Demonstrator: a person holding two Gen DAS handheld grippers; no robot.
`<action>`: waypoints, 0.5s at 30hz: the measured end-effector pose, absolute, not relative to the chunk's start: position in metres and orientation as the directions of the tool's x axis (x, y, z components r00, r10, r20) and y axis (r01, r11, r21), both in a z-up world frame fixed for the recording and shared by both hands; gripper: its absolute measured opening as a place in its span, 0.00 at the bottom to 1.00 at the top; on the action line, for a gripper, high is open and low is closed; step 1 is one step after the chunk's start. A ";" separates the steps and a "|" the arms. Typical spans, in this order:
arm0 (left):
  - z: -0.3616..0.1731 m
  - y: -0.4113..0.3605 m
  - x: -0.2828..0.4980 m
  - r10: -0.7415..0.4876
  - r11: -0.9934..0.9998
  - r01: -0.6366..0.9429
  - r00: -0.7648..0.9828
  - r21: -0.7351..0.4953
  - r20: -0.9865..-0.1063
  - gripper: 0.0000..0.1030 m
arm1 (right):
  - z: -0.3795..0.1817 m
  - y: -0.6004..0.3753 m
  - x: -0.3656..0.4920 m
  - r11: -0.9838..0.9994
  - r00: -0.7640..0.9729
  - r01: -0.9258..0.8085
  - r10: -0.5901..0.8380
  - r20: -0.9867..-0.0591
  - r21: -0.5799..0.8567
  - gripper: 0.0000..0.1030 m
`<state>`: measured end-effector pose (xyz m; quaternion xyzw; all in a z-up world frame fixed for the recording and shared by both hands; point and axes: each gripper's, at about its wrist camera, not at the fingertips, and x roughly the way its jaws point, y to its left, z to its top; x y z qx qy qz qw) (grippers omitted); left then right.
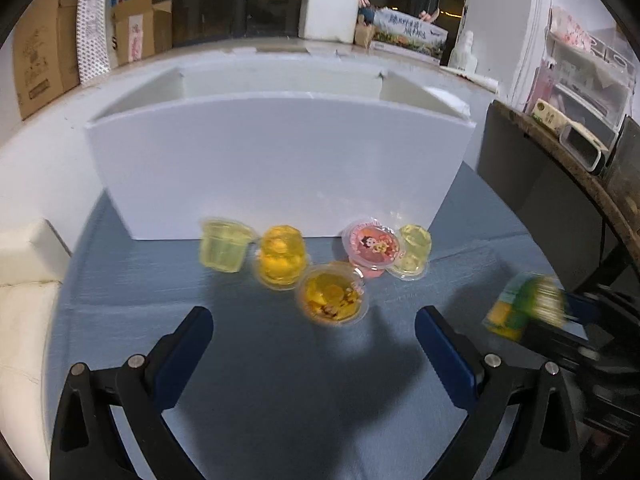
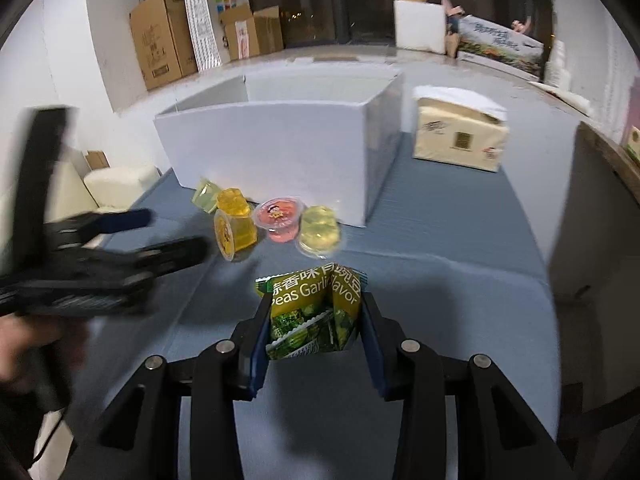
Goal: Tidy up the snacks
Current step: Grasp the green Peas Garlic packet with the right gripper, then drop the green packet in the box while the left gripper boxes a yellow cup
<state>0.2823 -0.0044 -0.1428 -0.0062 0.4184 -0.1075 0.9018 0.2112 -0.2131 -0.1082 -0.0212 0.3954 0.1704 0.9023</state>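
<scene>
**Pea packet in hand, box dead ahead**

My right gripper (image 2: 314, 320) was clamped on the green garlic-pea packet (image 2: 312, 308), its two blue pads pressing the packet's sides so that it stood crumpled and roughly upright between them, print facing the camera. The white box (image 2: 272, 152), open at the top, stood at twelve o'clock from that claw, beyond the row of jelly cups; its long side ran across my line of sight. I judged that the packet had to go up and forward over the near wall, and that my right hand, already loaded and facing the box squarely, was the one to do it.

My left gripper (image 1: 314, 328) held nothing, its jaws wide apart above the blue mat (image 1: 260, 380). From it, the orange fruit cup (image 1: 332, 298) lay on its side at twelve o'clock, nearest of the five, lid toward the claw. Behind it stood the yellow-green cup (image 1: 224, 245) at eleven, the orange jelly cup (image 1: 281, 258) just beside that, and the pink cup (image 1: 370, 249) and pale yellow cup (image 1: 414, 252) touching at one o'clock. All sat near the box's front wall. A tissue pack (image 2: 460, 136) rested at the box's right end, in the right camera's view.
</scene>
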 end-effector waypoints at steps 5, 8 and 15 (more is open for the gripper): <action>-0.162 -0.020 0.299 -0.181 0.977 0.203 0.610 -0.069 -0.771 0.99 | -0.095 -0.237 0.186 0.943 0.645 -0.300 0.310 -0.699 0.142 0.42; -0.169 -0.029 0.307 -0.179 0.975 0.216 0.604 -0.056 -0.777 0.98 | -0.090 -0.245 0.174 0.944 0.655 -0.294 0.311 -0.689 0.147 0.42; -0.168 -0.036 0.314 -0.154 0.975 0.219 0.593 -0.025 -0.790 0.48 | -0.090 -0.247 0.170 0.939 0.654 -0.293 0.332 -0.680 0.178 0.42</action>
